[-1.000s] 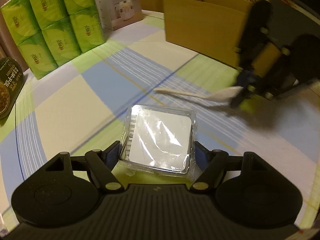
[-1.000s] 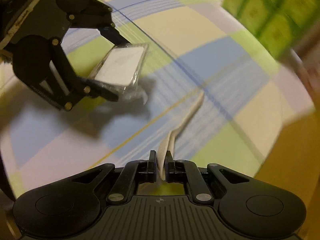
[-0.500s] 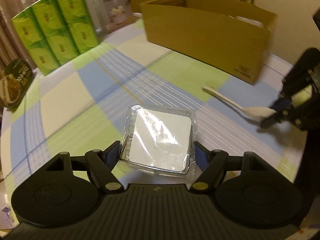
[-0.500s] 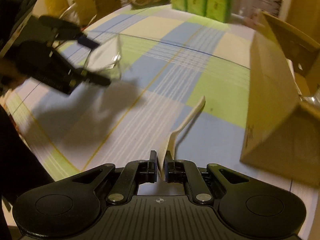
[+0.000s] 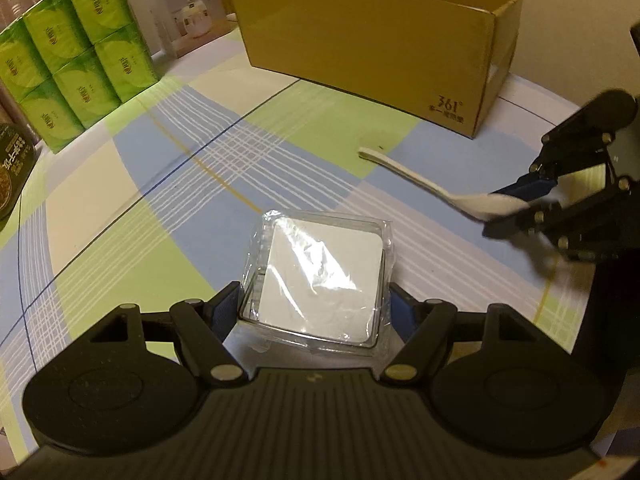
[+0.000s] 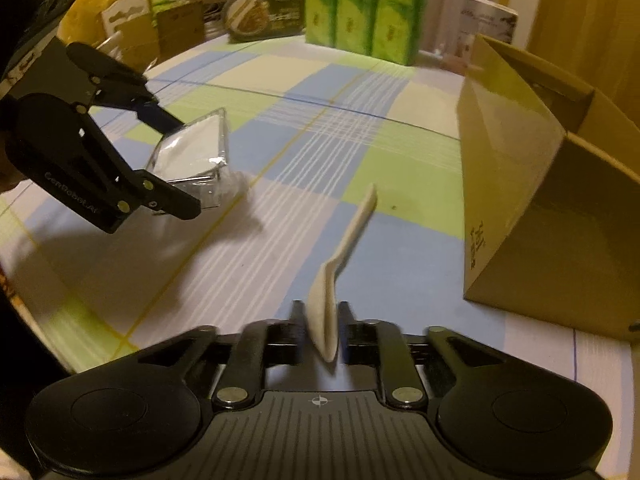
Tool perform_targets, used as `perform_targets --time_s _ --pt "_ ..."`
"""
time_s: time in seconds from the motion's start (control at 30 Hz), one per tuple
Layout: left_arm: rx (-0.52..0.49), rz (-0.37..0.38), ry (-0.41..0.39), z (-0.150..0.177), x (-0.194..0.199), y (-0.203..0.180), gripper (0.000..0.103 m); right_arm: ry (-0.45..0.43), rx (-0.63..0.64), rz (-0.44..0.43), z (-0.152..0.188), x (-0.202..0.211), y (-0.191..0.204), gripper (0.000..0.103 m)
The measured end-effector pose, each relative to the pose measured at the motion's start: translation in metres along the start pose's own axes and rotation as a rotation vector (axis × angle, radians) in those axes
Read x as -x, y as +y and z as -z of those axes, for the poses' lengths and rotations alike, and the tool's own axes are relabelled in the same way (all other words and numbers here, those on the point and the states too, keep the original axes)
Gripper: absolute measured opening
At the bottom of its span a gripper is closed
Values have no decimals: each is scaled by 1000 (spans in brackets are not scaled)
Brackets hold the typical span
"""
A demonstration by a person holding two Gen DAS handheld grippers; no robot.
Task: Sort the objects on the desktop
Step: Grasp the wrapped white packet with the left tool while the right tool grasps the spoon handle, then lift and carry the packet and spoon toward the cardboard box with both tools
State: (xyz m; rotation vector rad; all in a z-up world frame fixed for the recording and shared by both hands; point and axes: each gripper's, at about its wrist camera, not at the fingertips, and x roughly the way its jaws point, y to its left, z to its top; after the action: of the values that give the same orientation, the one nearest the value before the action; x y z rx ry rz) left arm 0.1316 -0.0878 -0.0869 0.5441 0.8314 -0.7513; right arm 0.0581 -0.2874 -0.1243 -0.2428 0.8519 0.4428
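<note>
At frame left, left wrist view: green packs stacked in the upper left corner on the tablecloth; a dark round packet sits at the left edge below them.
Upper centre, left wrist view: white carton standing behind and just left of the box.
Box: brown cardboard, open at the top, across the upper right of the left wrist view; in the right wrist view it fills the right side.
Left gripper: bottom centre of its own view, jaws set wide and pressed against both sides of the pad pack; in the right wrist view it shows at mid left, off the cloth with its shadow beneath.
Pad pack: clear wrapped case with a white square inside, held level between the left fingers; mid left in the right wrist view.
Spoon: white, in the right half of the left wrist view, handle pointing toward the box; centre of the right wrist view.
Right gripper: bottom centre of its own view, jaws narrow with the spoon's bowl standing between them; a thin gap seems to show each side, so I cannot tell whether they grip it. At right edge of the left wrist view.
</note>
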Motion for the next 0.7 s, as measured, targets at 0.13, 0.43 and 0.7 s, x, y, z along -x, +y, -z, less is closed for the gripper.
perform_targets --time_s 0.13,0.43,0.7 --pt "-3 -1 8 -1 -4 1 72 -21 -8 5 0 -2 3 36" --pt "11 3 13 -2 -11 2 73 -34 -46 1 0 -1 5 36" --pt "34 13 12 -5 -12 3 78 -42 -263 -39 4 13 -6 37"
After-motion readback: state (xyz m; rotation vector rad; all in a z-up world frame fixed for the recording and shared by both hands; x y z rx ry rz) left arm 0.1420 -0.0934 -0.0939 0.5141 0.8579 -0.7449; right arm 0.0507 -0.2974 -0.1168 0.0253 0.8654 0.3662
